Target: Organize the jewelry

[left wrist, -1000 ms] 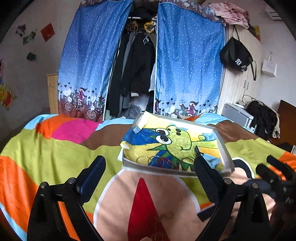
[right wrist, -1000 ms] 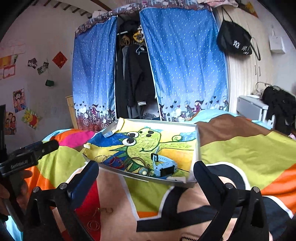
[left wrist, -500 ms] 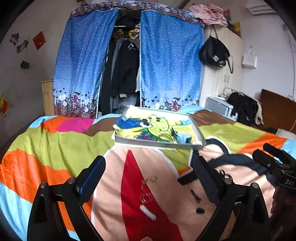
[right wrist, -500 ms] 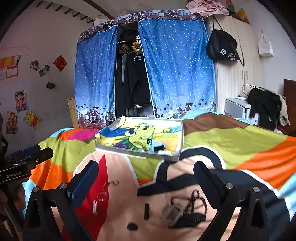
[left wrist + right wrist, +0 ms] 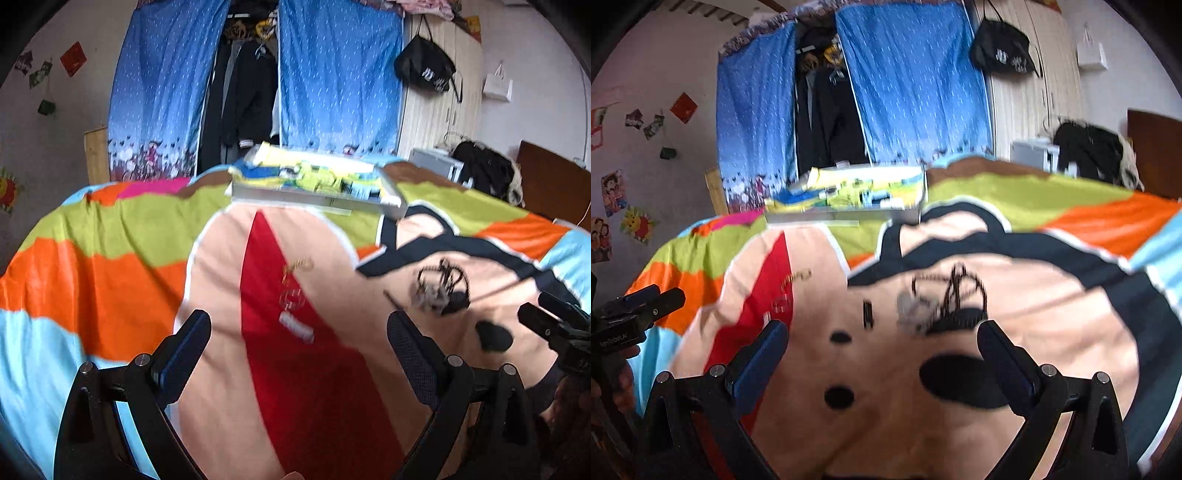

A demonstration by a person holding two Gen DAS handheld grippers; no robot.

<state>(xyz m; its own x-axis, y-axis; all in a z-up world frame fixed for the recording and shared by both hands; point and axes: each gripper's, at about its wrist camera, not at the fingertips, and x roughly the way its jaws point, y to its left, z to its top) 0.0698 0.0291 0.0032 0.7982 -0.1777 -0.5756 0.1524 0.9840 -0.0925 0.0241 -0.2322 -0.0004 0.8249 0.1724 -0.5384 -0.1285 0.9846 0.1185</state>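
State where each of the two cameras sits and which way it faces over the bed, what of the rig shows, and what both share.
Left wrist: rides the left gripper, facing across the bedspread to the tray; its own open fingers and the right gripper show.
Right wrist: rides the right gripper, facing the same way; its open fingers and the left gripper show.
Shared: tray, black necklace, blue curtains.

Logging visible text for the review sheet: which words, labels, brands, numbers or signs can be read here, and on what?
"nRobot.AI": white label on the left tool, seen from the right wrist; its first letters are unclear.
White characters on the black bag: too blurred to read.
Wall pictures: no text can be made out.
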